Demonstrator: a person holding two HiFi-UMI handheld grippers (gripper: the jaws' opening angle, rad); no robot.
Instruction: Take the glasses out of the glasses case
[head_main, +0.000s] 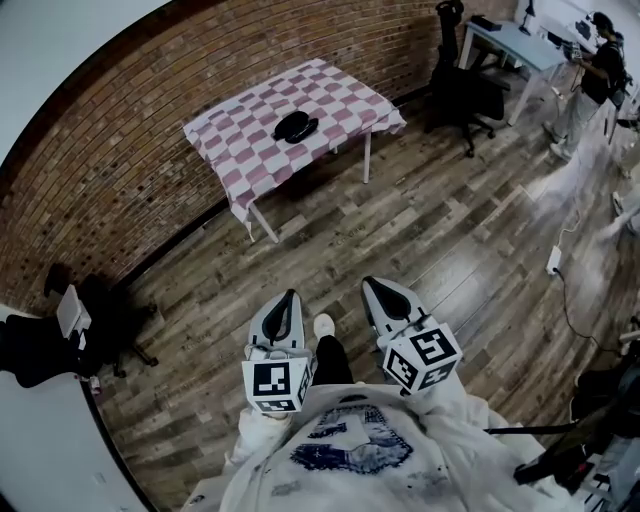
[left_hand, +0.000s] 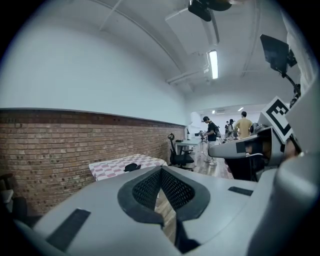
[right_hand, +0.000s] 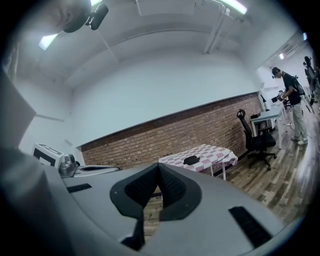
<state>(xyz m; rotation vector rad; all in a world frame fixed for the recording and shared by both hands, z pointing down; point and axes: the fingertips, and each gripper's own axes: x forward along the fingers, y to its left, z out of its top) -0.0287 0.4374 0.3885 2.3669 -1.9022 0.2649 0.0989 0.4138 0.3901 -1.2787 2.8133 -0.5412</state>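
Note:
A black glasses case (head_main: 296, 127) lies closed in the middle of a table with a pink-and-white checked cloth (head_main: 345, 100), which stands against the brick wall far ahead of me. My left gripper (head_main: 288, 297) and right gripper (head_main: 374, 285) are held side by side in front of my chest, several steps short of the table, both pointing toward it. Both are shut with nothing between the jaws. In the left gripper view the case (left_hand: 132, 167) sits small on the table (left_hand: 107, 169) beyond the closed tips (left_hand: 161, 171). The right gripper view shows the case (right_hand: 190, 160) past its closed tips (right_hand: 158, 166).
Wooden floor lies between me and the table. A black office chair (head_main: 466, 96) and a light desk (head_main: 520, 45) stand at the right, with a person (head_main: 600, 65) beside them. A dark chair (head_main: 55, 340) stands at the left wall. A power strip and cable (head_main: 553, 262) lie on the floor.

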